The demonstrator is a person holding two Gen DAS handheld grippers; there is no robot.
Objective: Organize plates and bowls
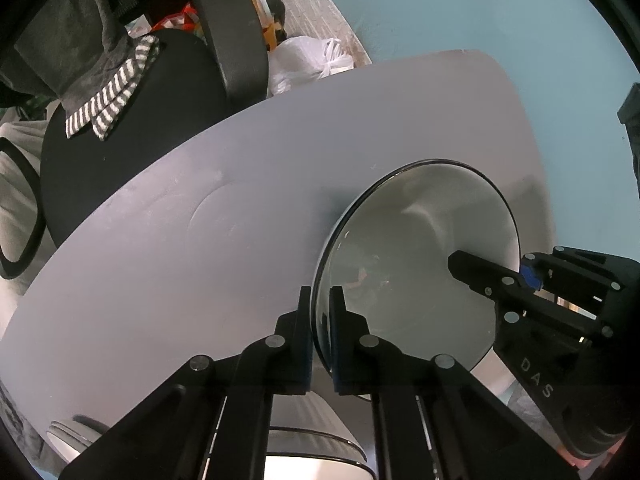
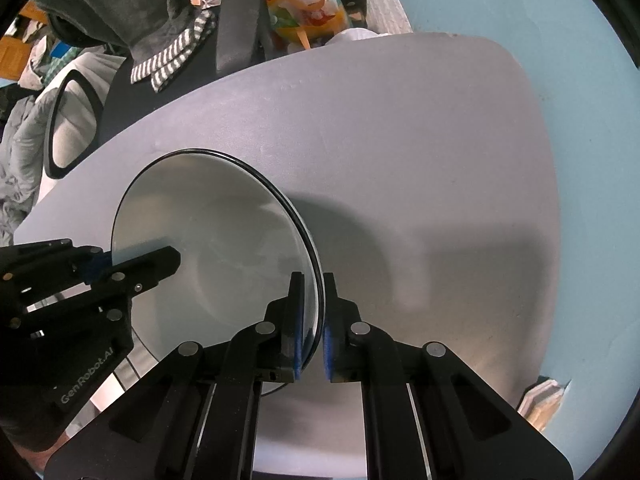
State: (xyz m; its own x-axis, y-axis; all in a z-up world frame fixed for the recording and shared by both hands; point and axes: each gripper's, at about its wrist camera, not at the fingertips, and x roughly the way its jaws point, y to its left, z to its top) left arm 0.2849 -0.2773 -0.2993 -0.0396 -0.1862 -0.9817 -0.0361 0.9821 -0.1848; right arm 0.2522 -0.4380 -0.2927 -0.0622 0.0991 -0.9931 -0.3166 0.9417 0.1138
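The left gripper (image 1: 321,300), black with blue pads, is clamped onto the near-left rim of the round white ceramic bowl with a thin dark edge line (image 1: 420,240); 1 finger sits inside the rim and 1 outside, and the gap between them is no wider than the wall itself. The right gripper (image 2: 313,286), of the same black build, pinches the opposite rim of that bowl in the same way, with its blue pads (image 2: 329,350) against the wall. Each gripper also shows in the other's view, reaching in over the bowl's far edge: the right one in the left wrist view (image 1: 520,280), the left one in the right wrist view (image 2: 100,270).

The bowl rests upright on the pale grey table (image 1: 180,260), which has rounded corners, and sits toward the table's near edge. A faint circular mark (image 1: 224,216) shows on the tabletop to the left of the bowl. Beyond the table's far-left edge stands a black office chair (image 1: 140,92) with a grey-and-white striped cloth (image 1: 108,96) draped on its seat. Next to the chair, past the table's far edge, lies a knotted white plastic bag (image 1: 308,60). The floor beyond the table is light blue (image 1: 480,8).
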